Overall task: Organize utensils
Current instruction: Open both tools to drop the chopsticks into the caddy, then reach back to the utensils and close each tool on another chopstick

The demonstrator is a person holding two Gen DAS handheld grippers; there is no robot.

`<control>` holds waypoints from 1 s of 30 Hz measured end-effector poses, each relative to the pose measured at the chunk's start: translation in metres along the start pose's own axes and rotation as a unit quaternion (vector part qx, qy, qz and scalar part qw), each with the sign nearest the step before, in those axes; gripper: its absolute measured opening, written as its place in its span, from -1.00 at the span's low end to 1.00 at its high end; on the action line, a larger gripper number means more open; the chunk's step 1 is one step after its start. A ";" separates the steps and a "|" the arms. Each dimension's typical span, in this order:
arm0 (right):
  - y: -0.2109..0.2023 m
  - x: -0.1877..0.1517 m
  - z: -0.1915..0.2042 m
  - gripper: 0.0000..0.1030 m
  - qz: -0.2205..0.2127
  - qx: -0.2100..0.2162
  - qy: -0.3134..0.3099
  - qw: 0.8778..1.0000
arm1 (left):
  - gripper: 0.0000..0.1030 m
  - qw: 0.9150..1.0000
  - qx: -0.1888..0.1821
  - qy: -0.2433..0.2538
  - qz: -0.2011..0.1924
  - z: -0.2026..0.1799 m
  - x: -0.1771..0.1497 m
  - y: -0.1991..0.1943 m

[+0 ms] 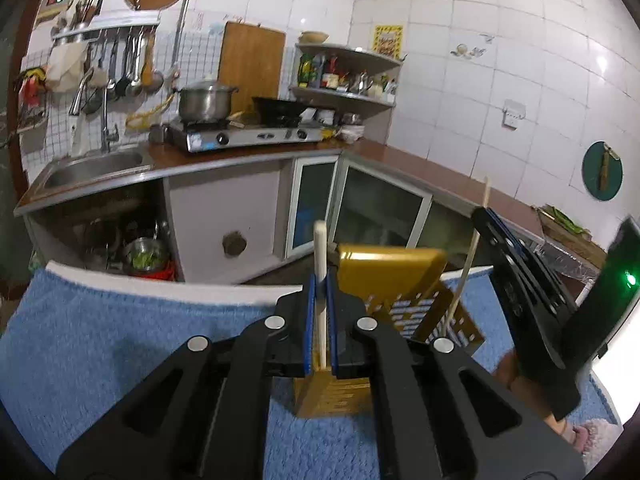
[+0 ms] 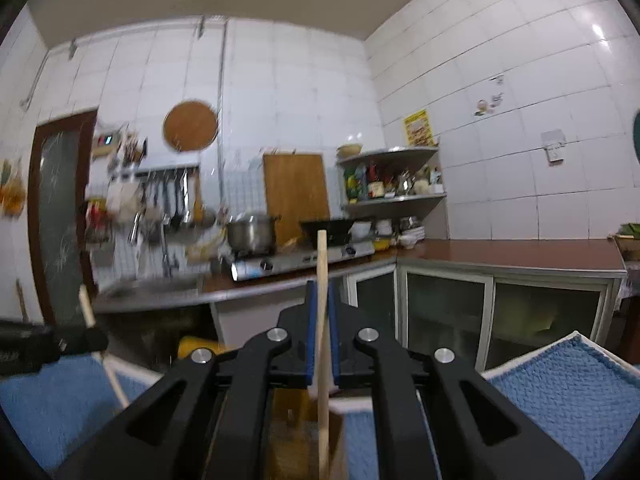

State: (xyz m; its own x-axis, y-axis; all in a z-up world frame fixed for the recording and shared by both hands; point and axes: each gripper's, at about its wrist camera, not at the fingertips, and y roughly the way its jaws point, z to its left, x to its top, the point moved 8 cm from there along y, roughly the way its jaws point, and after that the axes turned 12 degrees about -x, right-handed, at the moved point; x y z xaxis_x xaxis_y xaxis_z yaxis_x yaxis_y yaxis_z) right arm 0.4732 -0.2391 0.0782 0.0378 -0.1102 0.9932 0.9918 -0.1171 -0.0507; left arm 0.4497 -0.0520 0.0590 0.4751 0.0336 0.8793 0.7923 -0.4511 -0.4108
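Blue towelling [image 1: 120, 332] covers the tabletop, whose white edge [image 1: 168, 286] lies just ahead. Each gripper, left [image 1: 320, 300] and right [image 2: 321, 308], is clamped on a chopstick [image 1: 320, 264] [image 2: 322, 280] standing in the gold holder [image 1: 390, 272]. Only the left view shows the holder's slotted side.

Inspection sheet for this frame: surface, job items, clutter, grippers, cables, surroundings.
Surface: blue towel over a white board.
Job's things: gold utensil holder; left chopstick and right chopstick, each upright above it.
Clutter: nothing seen.
Grippers: left gripper shut on left chopstick; right gripper shut on right chopstick.
Cables: nothing seen.
Surroundings: kitchen counter, sink, stove with pot, tiled walls.
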 end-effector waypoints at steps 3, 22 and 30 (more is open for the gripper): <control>-0.004 -0.014 -0.002 -0.87 0.039 0.009 -0.013 0.999 | -0.90 1.000 0.004 -0.012 0.004 0.005 -0.007 -0.002; -0.086 -0.044 -0.040 0.31 0.209 -0.045 -0.079 0.974 | 0.85 0.998 0.028 -0.058 0.007 0.005 -0.026 -0.095; -0.117 -0.106 -0.059 0.31 0.286 -0.071 -0.080 0.952 | 0.90 0.996 0.032 -0.044 0.073 -0.002 -0.085 -0.086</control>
State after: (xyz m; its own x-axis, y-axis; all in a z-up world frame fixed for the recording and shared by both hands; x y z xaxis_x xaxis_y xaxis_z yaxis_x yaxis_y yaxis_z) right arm 0.3463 -0.2716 -0.0274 0.5960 -0.0457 0.8017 0.7774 -0.2171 -0.5903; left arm 0.3402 -0.0178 0.0199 0.6171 0.0513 0.7852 0.7330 -0.4002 -0.5500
